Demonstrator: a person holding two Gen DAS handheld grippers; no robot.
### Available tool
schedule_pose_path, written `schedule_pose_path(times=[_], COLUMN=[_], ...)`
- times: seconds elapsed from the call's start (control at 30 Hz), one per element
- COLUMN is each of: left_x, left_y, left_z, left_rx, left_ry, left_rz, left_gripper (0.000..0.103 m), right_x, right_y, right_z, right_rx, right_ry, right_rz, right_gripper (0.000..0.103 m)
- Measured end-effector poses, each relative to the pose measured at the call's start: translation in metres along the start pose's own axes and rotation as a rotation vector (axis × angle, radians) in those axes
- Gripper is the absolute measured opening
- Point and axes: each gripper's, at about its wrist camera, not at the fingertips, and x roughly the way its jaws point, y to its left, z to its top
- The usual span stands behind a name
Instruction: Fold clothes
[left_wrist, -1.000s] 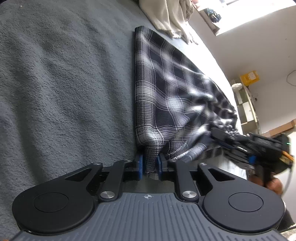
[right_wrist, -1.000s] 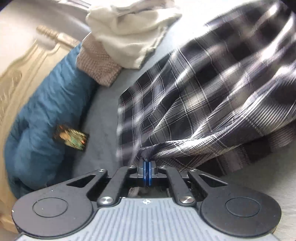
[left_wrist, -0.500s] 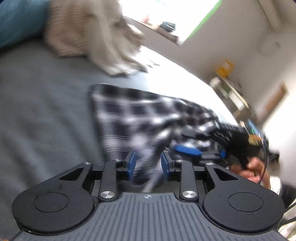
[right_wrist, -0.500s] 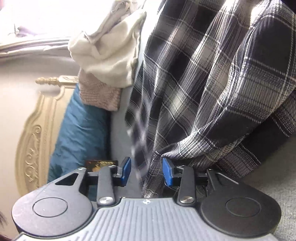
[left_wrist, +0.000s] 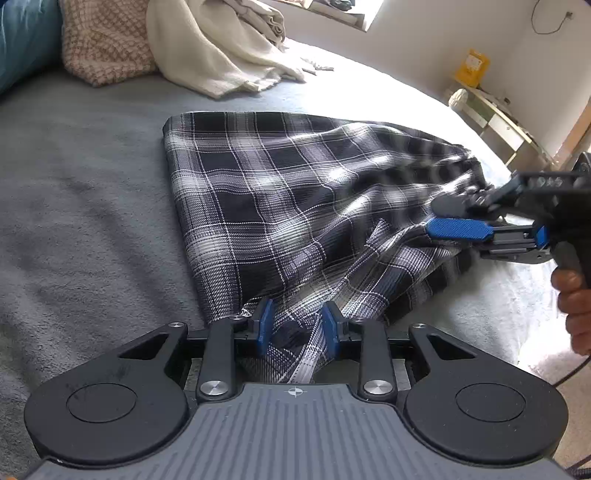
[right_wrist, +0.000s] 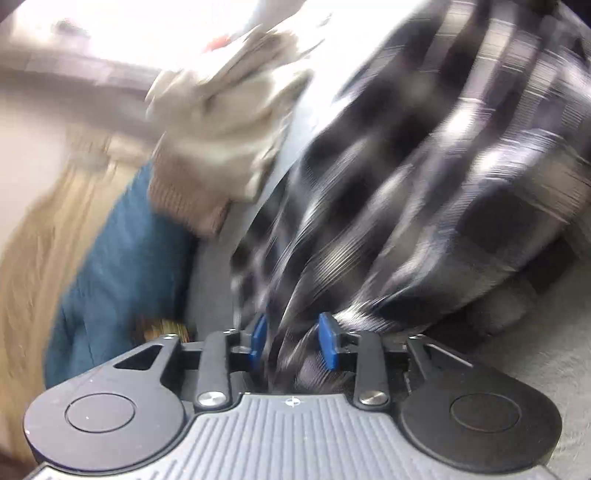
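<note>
Jaws are standing apart on the left gripper, with the black-and-white plaid woven garment lying doubled on the grey fleece bed cover, its near edge running loosely between the blue pads; smoothing that rumpled right side would help

Jaws are gaping on the right gripper too, blurred plaid passing between; easing clear without dragging seems wise

no readable text, brand or number in either view, yellow box against the far white wall carries a pale label too small to read, small dark printed packet beside the blue pillow too blurred to read
</note>
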Motion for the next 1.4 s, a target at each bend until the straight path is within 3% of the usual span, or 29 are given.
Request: schedule_pose_path(times=[0.07, 0.13, 0.23, 0.33, 0.43, 0.63, 0.73, 0.87, 0.93, 1.03, 1.1, 1.2, 1.27, 1.4], left_x=[-0.001, 0.001, 0.002, 0.003, 0.004, 0.004, 0.004, 0.004, 0.004, 0.005, 0.005, 0.004, 0.002, -0.003], left_y=[0.002, 0.003, 0.004, 0.006, 0.009, 0.012, 0.013, 0.016, 0.017, 0.019, 0.02, 0.019, 0.018, 0.015], left_z=[0.0, 0.0, -0.001, -0.001, 0.0, 0.0, 0.0, 0.001, 0.0, 0.0, 0.0, 0.001, 0.003, 0.006], left_rx=[-0.012, -0.024, -0.026, -0.037, -0.052, -0.077, -0.087, -0.104, -0.108, -0.12, -0.13, -0.13, -0.126, -0.119], left_ry=[0.001, 0.002, 0.002, 0.004, 0.009, 0.017, 0.016, 0.015, 0.014, 0.012, 0.012, 0.014, 0.012, 0.002], left_rz=[-0.005, -0.009, -0.013, -0.024, -0.037, -0.048, -0.053, -0.064, -0.069, -0.076, -0.078, -0.074, -0.069, -0.051], left_gripper=[0.03, 0.03, 0.03, 0.03, 0.03, 0.03, 0.03, 0.03, 0.03, 0.03, 0.03, 0.03, 0.03, 0.03], right_x=[-0.002, -0.005, -0.026, -0.046, -0.05, -0.005, 0.031, 0.038, 0.025, 0.018, 0.028, 0.053, 0.045, 0.041], right_y=[0.003, 0.006, -0.019, -0.017, -0.003, 0.052, 0.052, 0.021, 0.025, 0.037, 0.037, 0.029, 0.021, 0.027], right_z=[0.001, 0.003, 0.013, 0.019, 0.017, -0.008, -0.015, 0.002, 0.003, 0.006, 0.004, -0.005, -0.009, -0.007], right_rx=[-0.051, -0.103, 0.025, 0.027, -0.062, -0.38, -0.452, -0.246, -0.271, -0.327, -0.355, -0.369, -0.316, -0.341], right_ry=[-0.016, -0.031, -0.136, -0.229, -0.192, 0.043, 0.082, 0.092, 0.058, 0.028, 0.047, 0.111, 0.1, 0.096], right_rz=[-0.059, -0.117, -0.128, -0.173, -0.109, 0.071, -0.046, 0.008, 0.029, 0.139, 0.125, 0.012, 0.034, 0.027], right_gripper=[0.024, 0.0, 0.0, 0.001, 0.001, 0.001, 0.0, 0.0, 0.002, 0.002, 0.002, 0.0, 0.0, 0.0])
